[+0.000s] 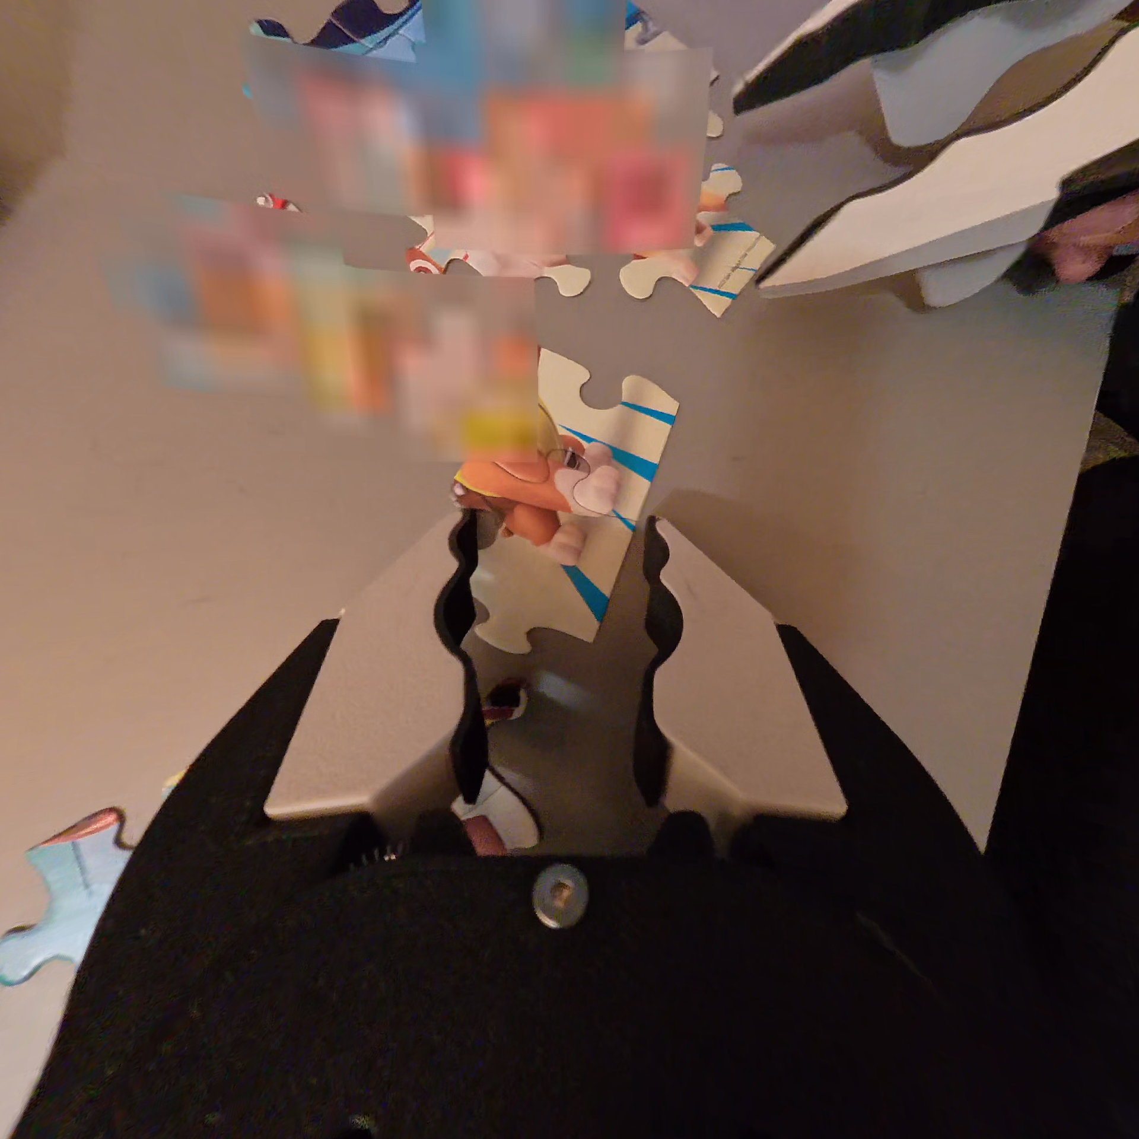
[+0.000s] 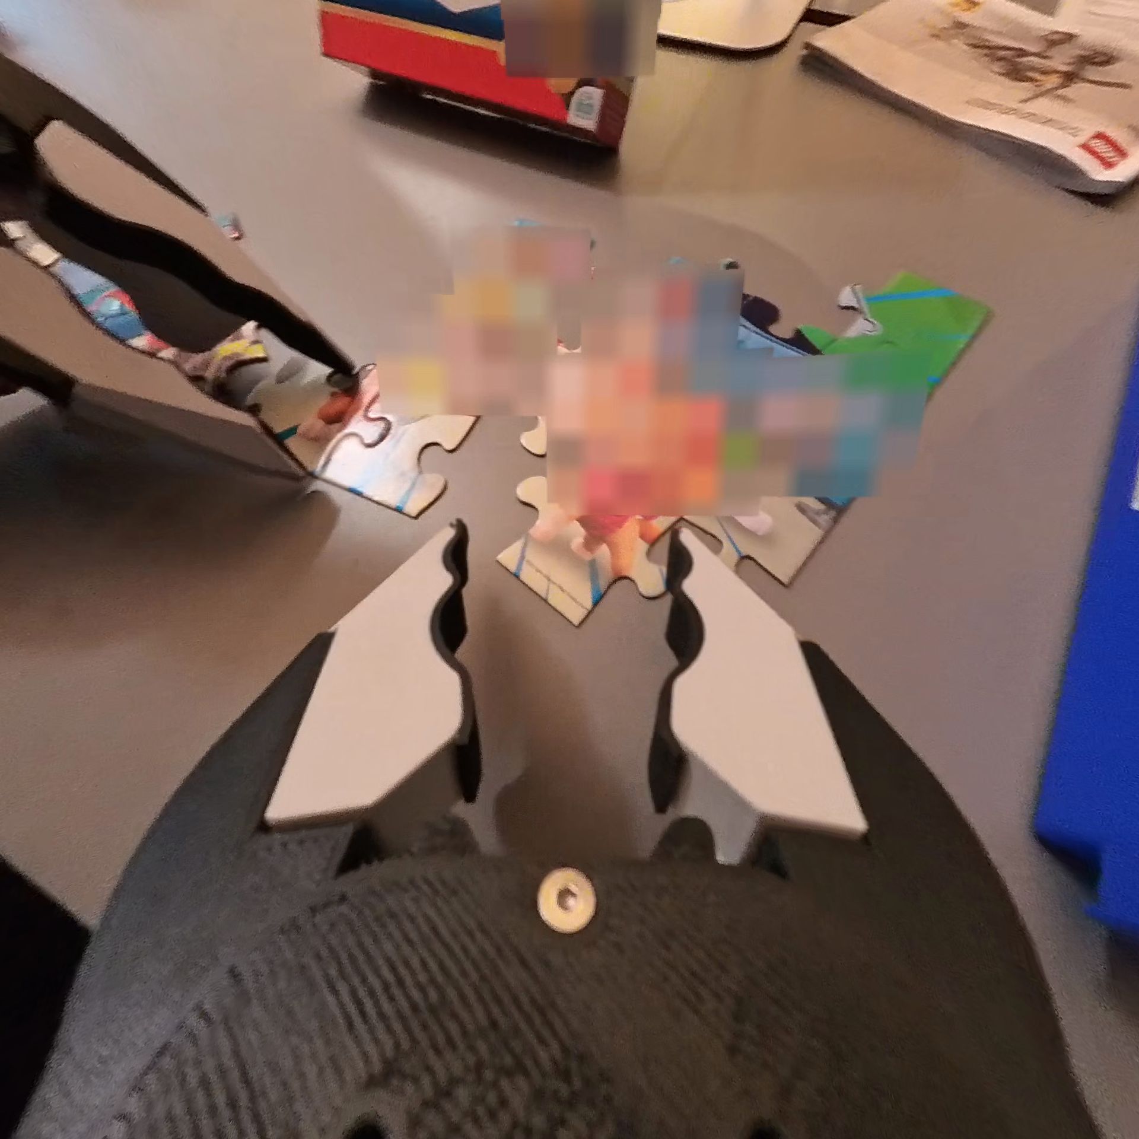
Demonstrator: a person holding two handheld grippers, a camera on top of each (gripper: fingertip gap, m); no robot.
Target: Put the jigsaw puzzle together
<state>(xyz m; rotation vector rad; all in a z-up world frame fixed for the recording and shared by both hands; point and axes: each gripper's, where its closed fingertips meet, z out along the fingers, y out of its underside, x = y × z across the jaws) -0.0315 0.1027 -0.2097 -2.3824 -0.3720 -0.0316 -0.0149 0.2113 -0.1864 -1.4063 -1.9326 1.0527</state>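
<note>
Left gripper angled low over table, jaws apart, straddling loose puzzle piece. Right gripper hovering, jaws wide, bare.

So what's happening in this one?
Someone is working with two handheld grippers over a jigsaw puzzle on a grey table. The left gripper is open above a joined group of pieces; no pad visibly presses on them. The right gripper is open, empty, just short of the main cluster. A red box, a booklet and a blue box lie around.
</note>
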